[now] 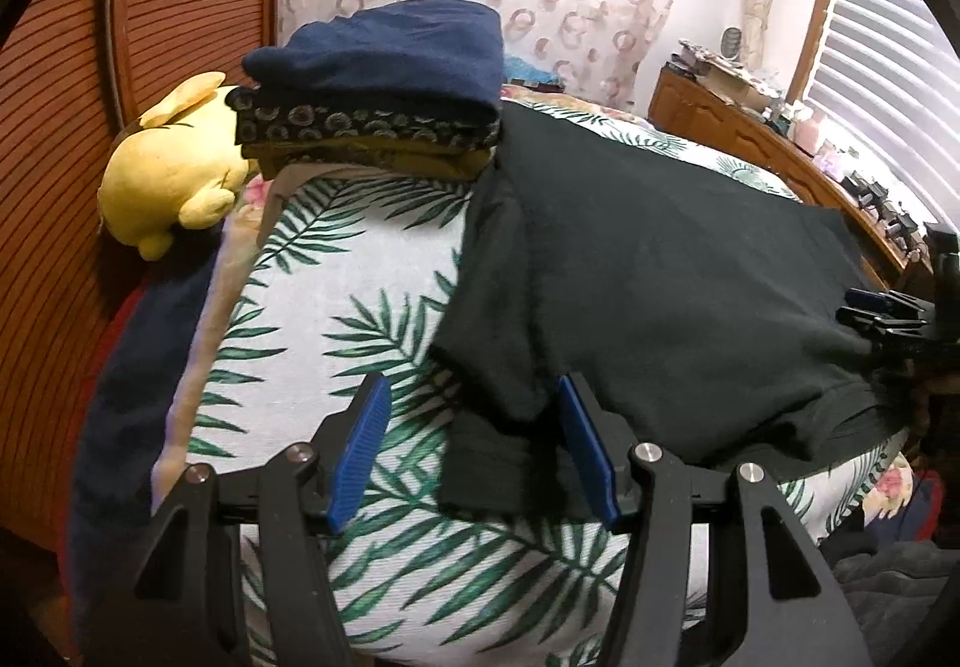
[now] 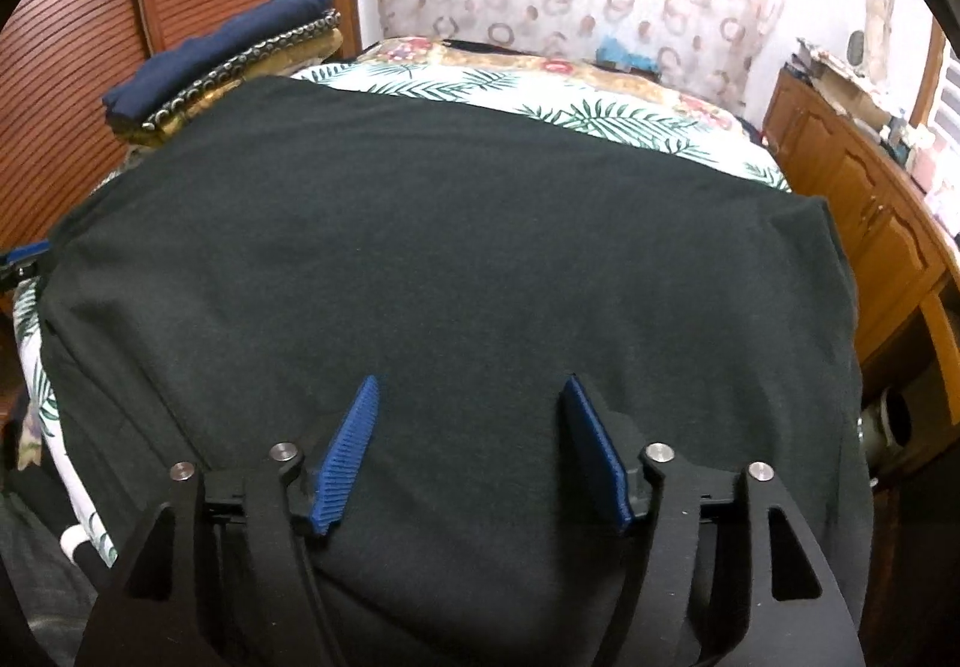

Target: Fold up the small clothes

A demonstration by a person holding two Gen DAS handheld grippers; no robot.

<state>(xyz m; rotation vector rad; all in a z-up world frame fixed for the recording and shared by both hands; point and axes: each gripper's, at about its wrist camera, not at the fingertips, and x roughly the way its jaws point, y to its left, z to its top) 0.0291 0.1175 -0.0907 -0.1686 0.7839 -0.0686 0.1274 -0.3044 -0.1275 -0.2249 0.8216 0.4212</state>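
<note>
We are spreading a dark shirt flat on the bed.

Nearest us, our left gripper is holding its fingers apart over the shirt's sleeve edge, pressing nothing. Our right gripper is hovering with fingers spread wide over the shirt's middle, gripping nothing. Farther back, a stack of folded clothes is sitting on the leaf-print cover beside a yellow plush toy.

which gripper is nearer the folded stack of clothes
Left. The left gripper sits at the dark shirt's sleeve edge on the stack's side; the right gripper is over the shirt's far part.
</note>
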